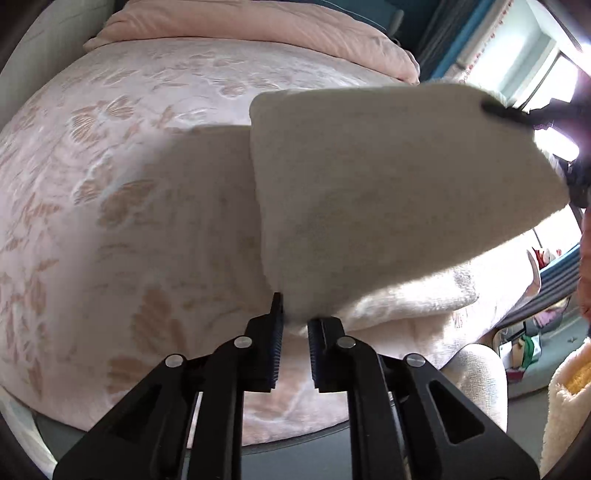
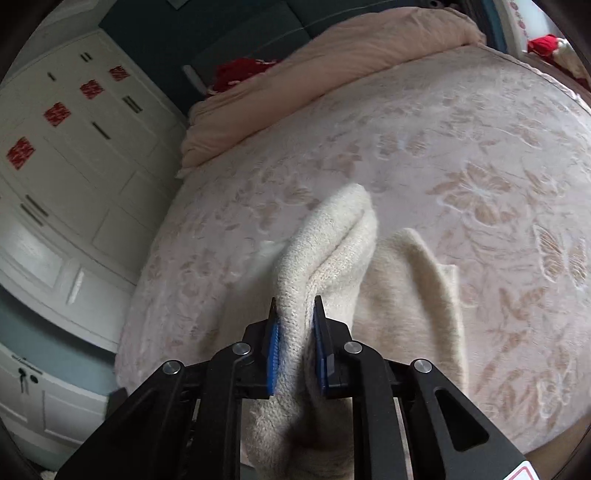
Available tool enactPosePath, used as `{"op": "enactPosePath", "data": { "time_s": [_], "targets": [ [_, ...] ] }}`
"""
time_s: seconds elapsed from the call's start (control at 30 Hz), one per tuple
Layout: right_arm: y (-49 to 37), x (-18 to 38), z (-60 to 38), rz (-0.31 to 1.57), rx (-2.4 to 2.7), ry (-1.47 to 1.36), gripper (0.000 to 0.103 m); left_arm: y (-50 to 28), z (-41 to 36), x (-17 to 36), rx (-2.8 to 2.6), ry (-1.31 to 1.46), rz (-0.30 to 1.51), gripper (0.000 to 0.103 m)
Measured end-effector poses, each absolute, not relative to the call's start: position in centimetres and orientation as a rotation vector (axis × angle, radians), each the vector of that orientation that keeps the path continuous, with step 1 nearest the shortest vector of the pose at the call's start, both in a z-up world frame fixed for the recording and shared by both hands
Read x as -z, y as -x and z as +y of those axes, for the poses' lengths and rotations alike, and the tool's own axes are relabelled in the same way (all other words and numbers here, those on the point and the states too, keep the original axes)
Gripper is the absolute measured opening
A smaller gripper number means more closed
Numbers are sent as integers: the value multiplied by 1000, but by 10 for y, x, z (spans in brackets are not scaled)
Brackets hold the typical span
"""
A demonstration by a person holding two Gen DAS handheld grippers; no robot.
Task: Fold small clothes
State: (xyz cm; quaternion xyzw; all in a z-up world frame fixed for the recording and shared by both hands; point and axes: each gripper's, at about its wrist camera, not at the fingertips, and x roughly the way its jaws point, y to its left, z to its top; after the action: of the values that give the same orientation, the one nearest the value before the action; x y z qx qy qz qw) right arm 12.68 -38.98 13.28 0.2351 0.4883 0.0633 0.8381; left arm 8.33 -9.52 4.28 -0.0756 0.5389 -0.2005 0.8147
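Both tools are clamped on the cream knit garment (image 1: 369, 192): the left tool (image 1: 295, 325) pinches 1 edge, the right tool (image 2: 295, 317) a bunched fold, lifting it above the floral bed (image 2: 461, 147).

This is a bedroom in a home. A wide bed (image 2: 461, 155) fills most of both views, covered with a pale pink bedspread (image 1: 110, 166) that has a flower and leaf pattern. A rolled pink quilt (image 1: 258, 29) lies at its far end. Beside the bed stands a white wardrobe (image 2: 74, 147) with dark handles and red paper decorations (image 2: 20, 152) on its doors. A bright window (image 1: 535, 74) is on the other side.
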Motion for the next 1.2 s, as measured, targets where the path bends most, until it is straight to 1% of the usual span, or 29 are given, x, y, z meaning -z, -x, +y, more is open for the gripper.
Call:
{"op": "enactPosePath", "data": {
  "time_s": [0.13,0.2,0.27,0.3,0.37,0.4,0.43,0.47,0.5,0.53,0.57,0.6,0.63,0.77,0.83,0.87,0.97,1.0,1.07,1.13,1.17,1.2],
  "targets": [
    [-113,-33,-428,1219,-5,-564,15,-85,-114,-30,430,105,1169,12],
    [-103,-27,-431,1169,-33,-612,16,-82,-118,-29,420,86,1167,11],
    [-104,-35,-431,1147,-50,-636,22,-83,-118,-28,418,70,1169,12],
    [-107,-39,-429,1141,-57,-629,27,-83,-117,-28,417,67,1173,12],
    [-116,-50,-426,1125,-53,-592,30,-84,-117,-28,409,63,1179,12],
    [-122,-55,-426,1119,-47,-580,36,-84,-117,-28,406,61,1181,12],
    [-129,-57,-426,1117,-48,-577,48,-84,-118,-29,403,56,1181,12],
    [-134,-56,-425,1122,-55,-576,55,-83,-119,-29,399,50,1180,12],
    [-141,-52,-425,1139,-58,-575,59,-82,-120,-29,396,44,1179,12],
    [-148,-46,-426,1161,-64,-574,57,-81,-120,-29,394,40,1179,12],
    [-155,-39,-423,1183,-72,-574,51,-82,-120,-29,393,36,1180,12],
    [-159,-35,-420,1195,-79,-573,15,-82,-120,-29,393,33,1182,12],
    [-161,-34,-419,1192,-89,-576,12,-82,-120,-29,394,31,1184,12],
    [-138,-86,-427,1001,-118,-607,11,-83,-119,-32,402,30,1189,13],
    [-128,-93,-434,961,-99,-601,11,-83,-121,-32,406,23,1182,14],
    [-127,-85,-436,979,-77,-586,11,-83,-122,-32,408,21,1182,14],
    [-132,-22,-443,1155,-21,-577,13,-83,-126,-28,398,11,1186,14],
    [-127,-13,-447,1140,-29,-633,14,-83,-127,-28,394,9,1187,14],
    [-116,-25,-460,1071,-43,-731,21,-83,-126,-29,393,3,1188,14],
    [-99,-48,-460,1020,-40,-728,23,-83,-124,-28,393,11,1195,14],
    [-90,-58,-458,1008,-49,-704,27,-84,-123,-28,392,19,1198,15],
    [-78,-65,-455,1007,-52,-674,39,-84,-124,-28,391,23,1199,15]
  ]
}}
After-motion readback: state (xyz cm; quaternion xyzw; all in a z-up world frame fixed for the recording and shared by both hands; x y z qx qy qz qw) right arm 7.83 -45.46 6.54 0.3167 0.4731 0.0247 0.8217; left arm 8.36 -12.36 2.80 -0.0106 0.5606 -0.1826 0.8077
